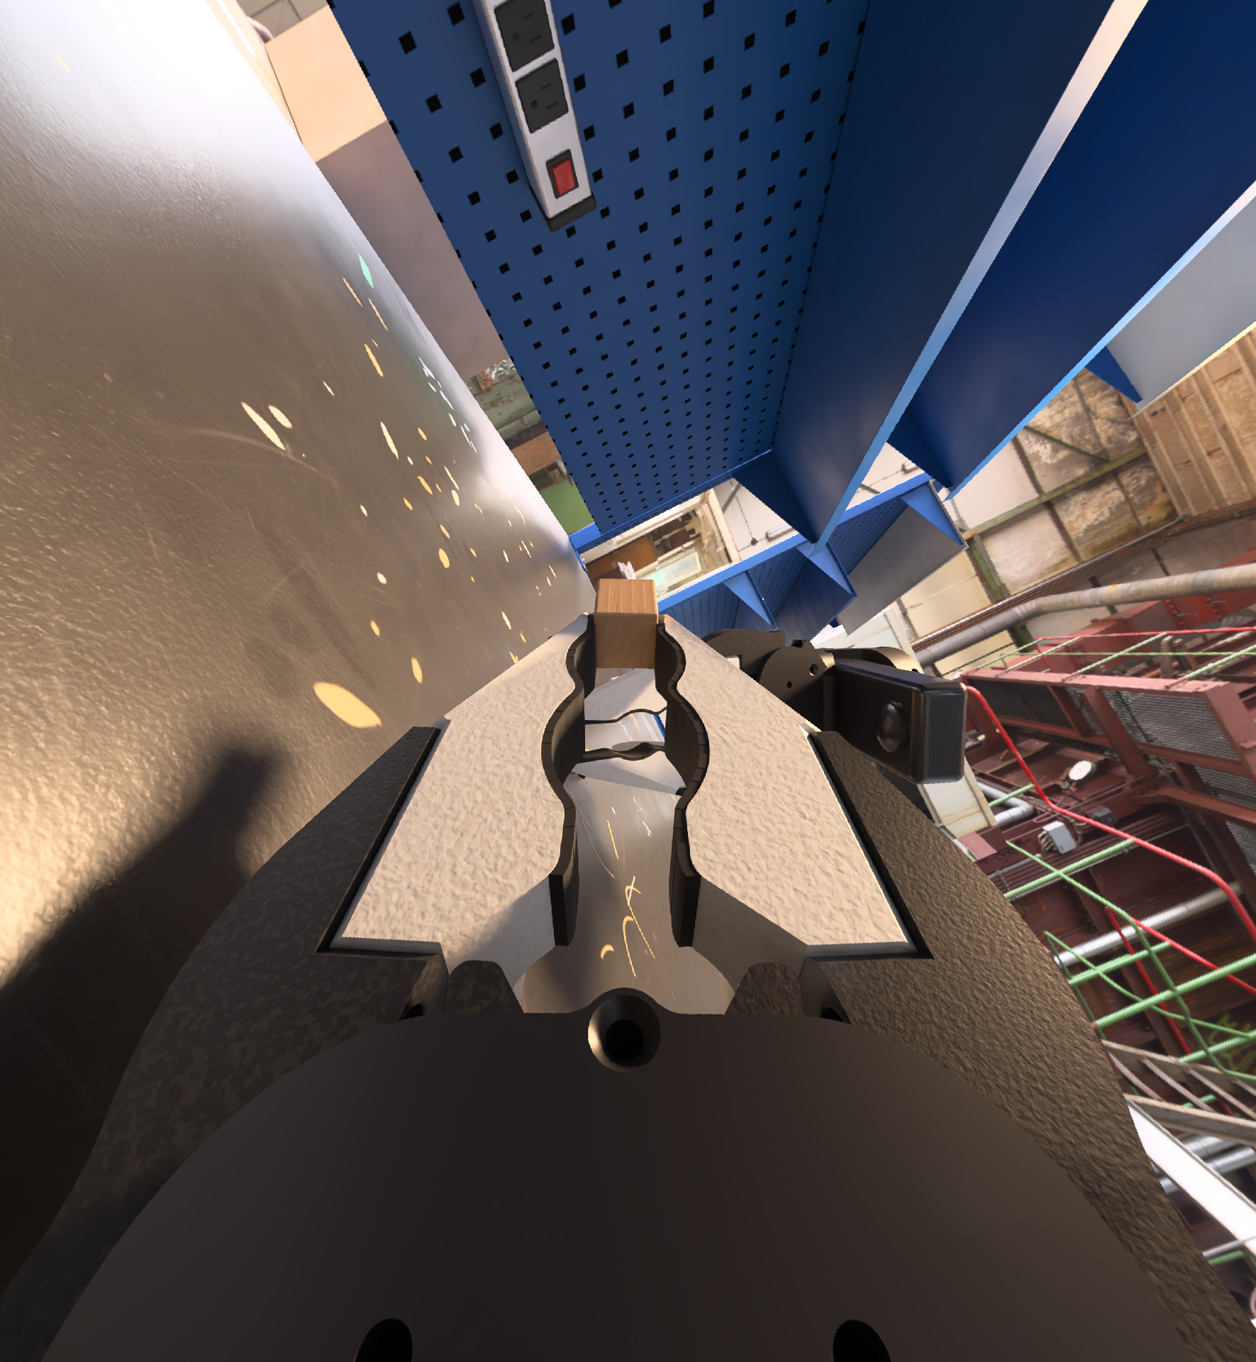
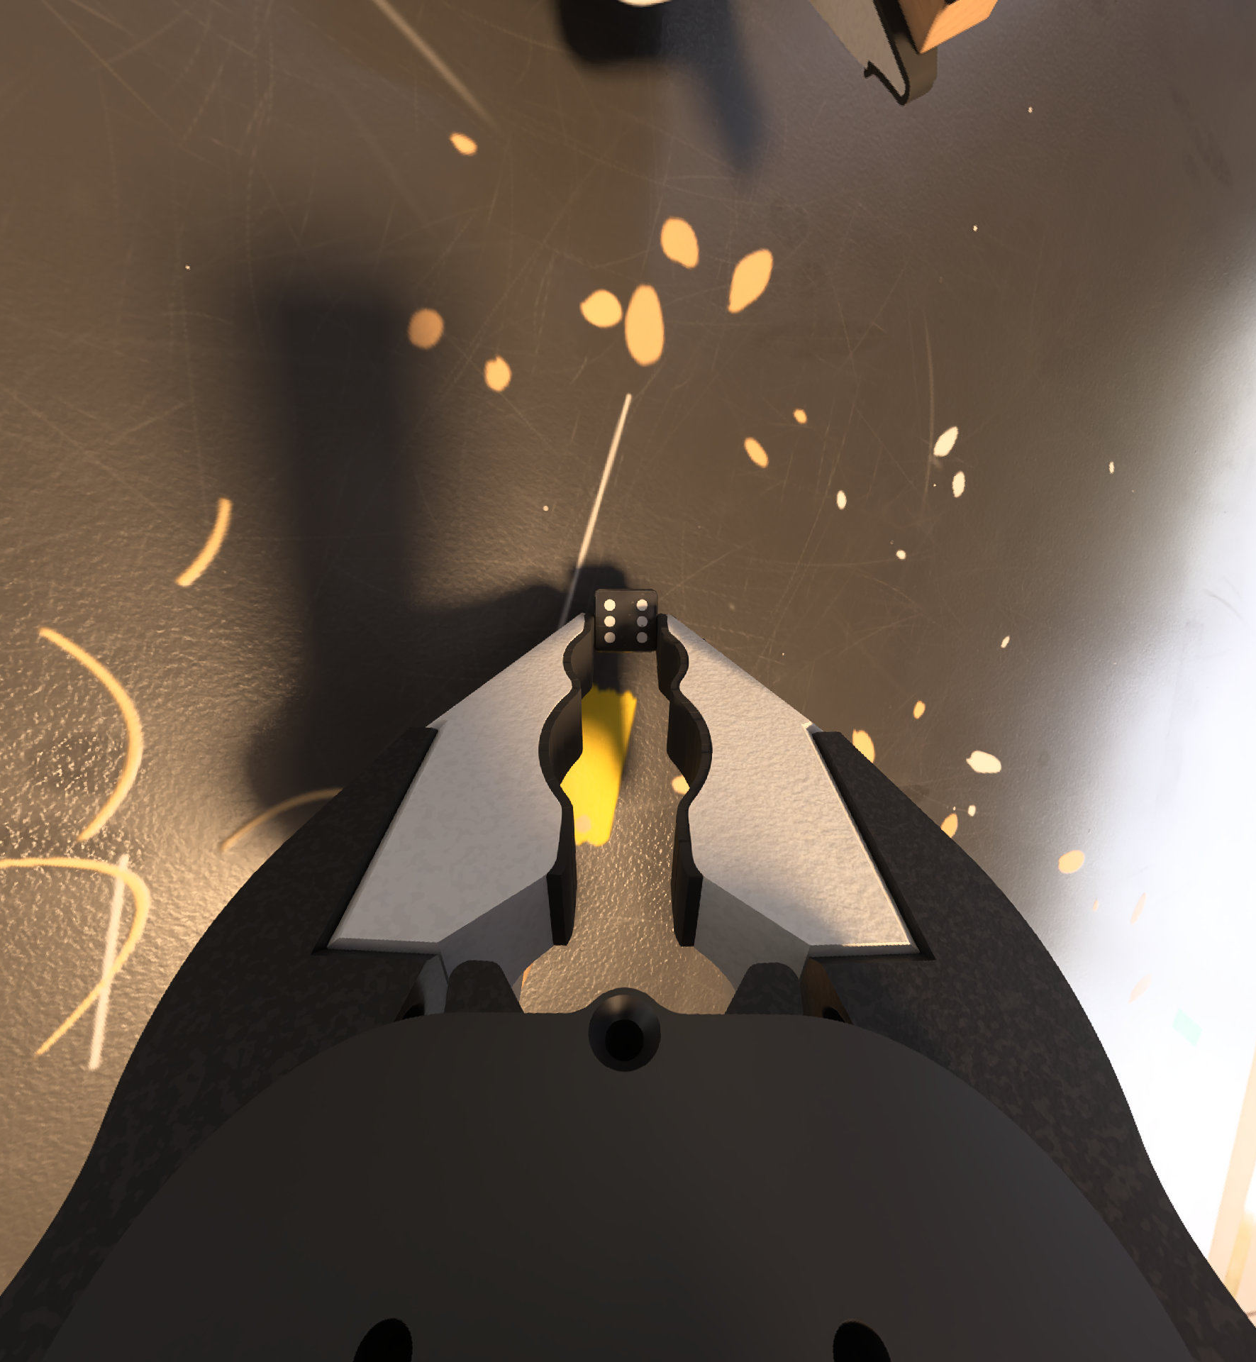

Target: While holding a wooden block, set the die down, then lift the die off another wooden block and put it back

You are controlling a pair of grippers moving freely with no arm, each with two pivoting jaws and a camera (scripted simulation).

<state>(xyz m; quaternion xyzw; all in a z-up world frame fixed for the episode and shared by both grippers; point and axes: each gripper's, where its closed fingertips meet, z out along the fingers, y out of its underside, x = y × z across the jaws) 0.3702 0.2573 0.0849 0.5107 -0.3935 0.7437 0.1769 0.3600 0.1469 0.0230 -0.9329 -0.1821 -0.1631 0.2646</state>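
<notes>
Pinching wooden block (image 1: 625, 623) at fingertips, left hand-held gripper (image 1: 625, 641) narrowed to block's width, raised off worktop (image 1: 168, 516). Right hand-held gripper (image 2: 625, 634) likewise narrowed, clamping black die (image 2: 625, 620), 6-pip face toward camera, above scratched worktop. Yellow patch (image 2: 599, 766) on worktop shows between right fingers.

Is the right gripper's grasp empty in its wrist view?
No, the right gripper is shut on a black die with white pips, pinched between its fingertips above the scratched tabletop.
</notes>
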